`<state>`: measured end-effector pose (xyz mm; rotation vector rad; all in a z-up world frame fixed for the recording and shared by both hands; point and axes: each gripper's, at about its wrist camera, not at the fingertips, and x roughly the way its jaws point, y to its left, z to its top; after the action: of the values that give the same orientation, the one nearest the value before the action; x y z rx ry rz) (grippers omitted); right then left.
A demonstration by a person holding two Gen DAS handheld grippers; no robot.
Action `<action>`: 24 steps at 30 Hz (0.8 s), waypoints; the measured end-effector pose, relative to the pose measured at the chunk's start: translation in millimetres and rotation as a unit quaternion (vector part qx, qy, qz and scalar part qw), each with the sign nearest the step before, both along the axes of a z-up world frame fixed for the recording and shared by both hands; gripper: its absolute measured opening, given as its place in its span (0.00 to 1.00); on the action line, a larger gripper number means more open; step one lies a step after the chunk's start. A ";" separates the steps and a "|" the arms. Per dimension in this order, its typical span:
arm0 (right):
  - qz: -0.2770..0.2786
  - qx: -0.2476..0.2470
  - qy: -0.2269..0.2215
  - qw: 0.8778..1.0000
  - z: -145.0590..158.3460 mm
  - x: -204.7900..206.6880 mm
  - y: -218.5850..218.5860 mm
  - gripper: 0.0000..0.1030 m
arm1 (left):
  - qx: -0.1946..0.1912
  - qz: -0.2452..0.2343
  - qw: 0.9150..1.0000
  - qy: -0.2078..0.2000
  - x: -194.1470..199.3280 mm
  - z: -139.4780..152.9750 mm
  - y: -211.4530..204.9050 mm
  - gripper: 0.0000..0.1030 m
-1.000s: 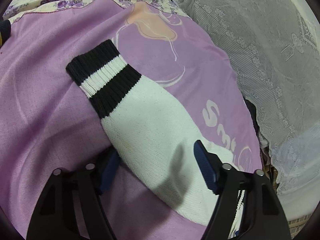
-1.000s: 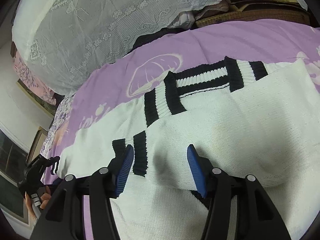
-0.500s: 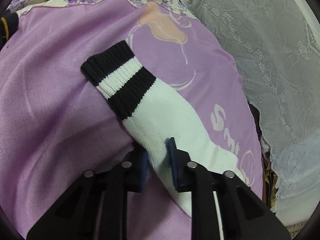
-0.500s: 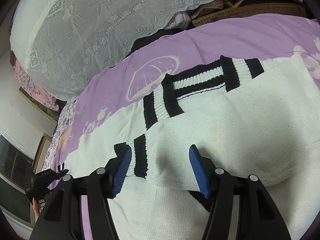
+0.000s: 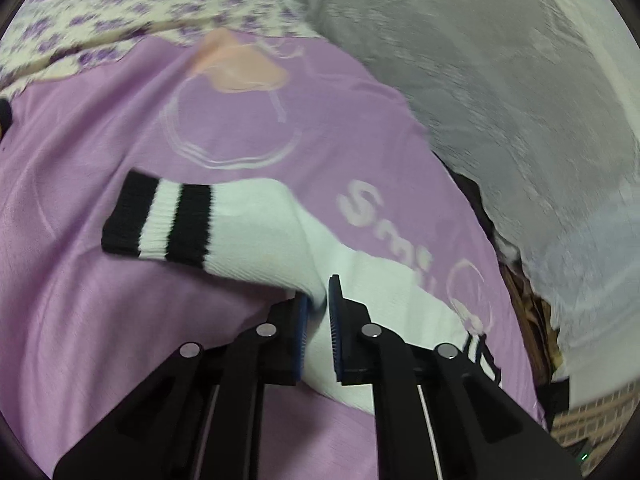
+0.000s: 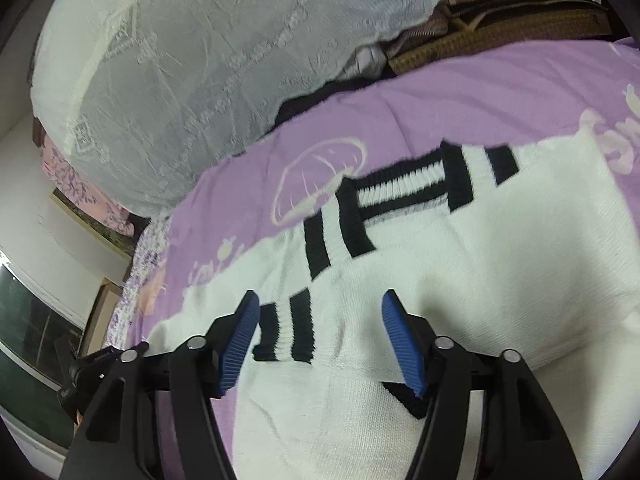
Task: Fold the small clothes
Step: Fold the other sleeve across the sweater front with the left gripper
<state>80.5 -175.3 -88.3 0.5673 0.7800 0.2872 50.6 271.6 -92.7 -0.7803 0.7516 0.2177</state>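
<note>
A white knit sweater (image 6: 500, 260) with black-and-white striped collar (image 6: 400, 184) lies on a purple blanket (image 5: 80, 300). In the left wrist view my left gripper (image 5: 319, 296) is shut on the white part of one sleeve (image 5: 260, 240). The sleeve is raised off the blanket and its striped cuff (image 5: 160, 220) points left. In the right wrist view my right gripper (image 6: 320, 300) hovers over the other sleeve, folded across the body. Its jaws are opening, and that sleeve's striped cuff (image 6: 288, 328) lies between the blue pads (image 6: 400, 340), which do not press on it.
A big white lace-covered bundle (image 5: 500, 80) borders the blanket, seen also in the right wrist view (image 6: 180, 80). A floral sheet (image 5: 120, 8) lies at the far end. Brown woven matting (image 6: 500, 20) sits behind. The other gripper's black frame (image 6: 92, 368) shows at lower left.
My left jaws closed on the sleeve and lifted it, swinging the cuff to the left. My right jaws widened over the folded sleeve and rose slightly.
</note>
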 end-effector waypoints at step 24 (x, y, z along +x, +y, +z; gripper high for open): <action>-0.015 0.032 -0.005 0.999 8.4 -15.1 -81.1 0.64 | 0.135 -0.127 0.982 -0.024 8.2 62.9 -156.9 0.07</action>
<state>65.4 -256.4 -79.8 0.6368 0.7535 0.2874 58.8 114.7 -29.8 -0.4258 0.7507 0.0679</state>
